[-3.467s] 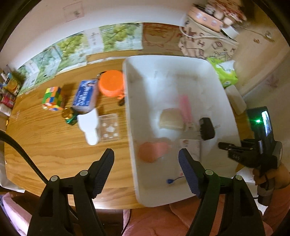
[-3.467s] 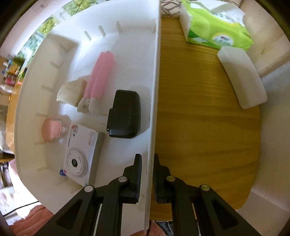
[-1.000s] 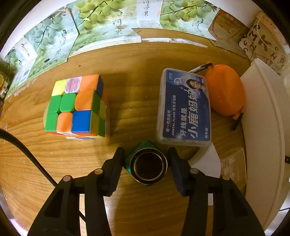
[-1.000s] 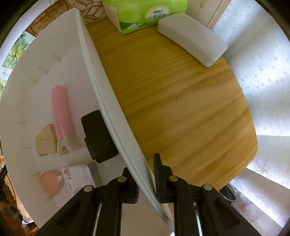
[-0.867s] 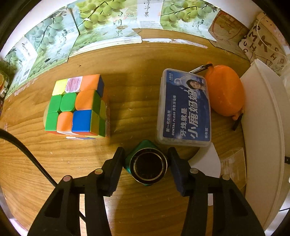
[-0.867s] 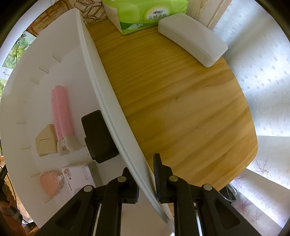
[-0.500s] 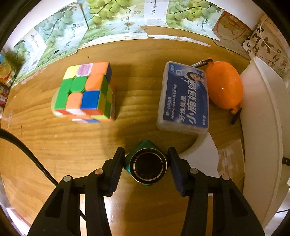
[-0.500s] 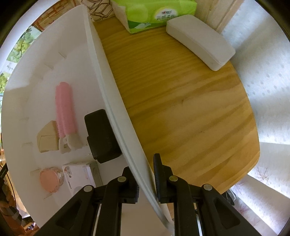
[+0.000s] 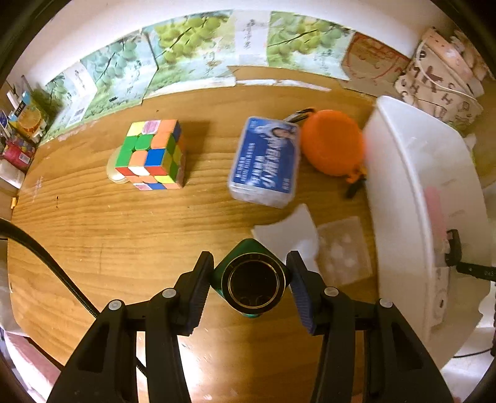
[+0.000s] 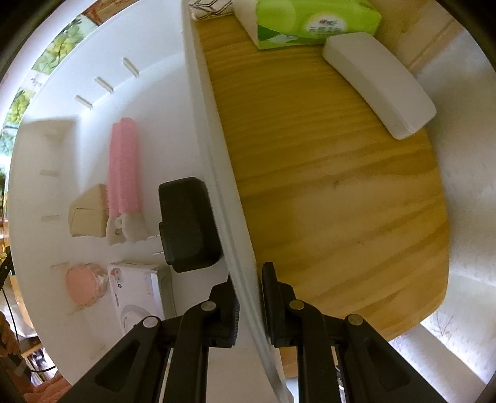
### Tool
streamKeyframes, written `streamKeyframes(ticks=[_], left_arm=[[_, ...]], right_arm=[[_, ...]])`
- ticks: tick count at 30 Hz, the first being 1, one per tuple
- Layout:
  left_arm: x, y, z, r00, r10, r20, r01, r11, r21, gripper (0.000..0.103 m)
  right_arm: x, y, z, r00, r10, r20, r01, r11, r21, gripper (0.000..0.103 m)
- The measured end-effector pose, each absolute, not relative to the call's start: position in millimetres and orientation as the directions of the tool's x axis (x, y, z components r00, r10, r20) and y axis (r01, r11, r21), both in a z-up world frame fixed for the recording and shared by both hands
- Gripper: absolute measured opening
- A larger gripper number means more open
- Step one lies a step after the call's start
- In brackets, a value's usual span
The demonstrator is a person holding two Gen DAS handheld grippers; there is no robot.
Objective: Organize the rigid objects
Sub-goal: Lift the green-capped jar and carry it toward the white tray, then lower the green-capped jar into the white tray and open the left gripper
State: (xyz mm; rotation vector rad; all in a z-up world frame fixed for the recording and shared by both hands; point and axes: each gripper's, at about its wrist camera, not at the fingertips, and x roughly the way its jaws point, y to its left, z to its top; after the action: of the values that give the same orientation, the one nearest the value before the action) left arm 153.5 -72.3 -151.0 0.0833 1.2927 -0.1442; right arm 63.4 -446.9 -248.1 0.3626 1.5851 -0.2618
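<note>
green bottle (image 9: 252, 280), upright, top facing camera, gripped in left hand-held gripper (image 9: 250, 286).

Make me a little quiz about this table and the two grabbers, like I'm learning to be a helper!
1. True or false: the left gripper is closed on the puzzle cube.
2. What is the right gripper clamped on?
A. the green tissue pack
B. the wall of the white bin
C. the white case
3. Fill in: inside the white bin, the black charger lies next to a ____ comb-like thing.

Key
1. False. It holds the green container; the cube sits apart on the wooden table.
2. B
3. pink
</note>
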Motion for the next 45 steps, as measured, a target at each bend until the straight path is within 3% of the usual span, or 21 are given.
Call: streamKeyframes(ticks=[20,45], left_arm=[[99,-161,-88,0.362,-0.129,-0.923,0.279,0.960,-0.025,0.052],[52,-281,-95,0.350,-0.304,-0.886,0.397,0.905,-0.154,0.053]], right_arm=[[70,-419,-252,-0.039,0.062,-0.997,0.138,0.989,0.056,0.011],[57,-356,-259,-0.022,0.006,-1.000,-0.210,0.978,0.011,0.009]])
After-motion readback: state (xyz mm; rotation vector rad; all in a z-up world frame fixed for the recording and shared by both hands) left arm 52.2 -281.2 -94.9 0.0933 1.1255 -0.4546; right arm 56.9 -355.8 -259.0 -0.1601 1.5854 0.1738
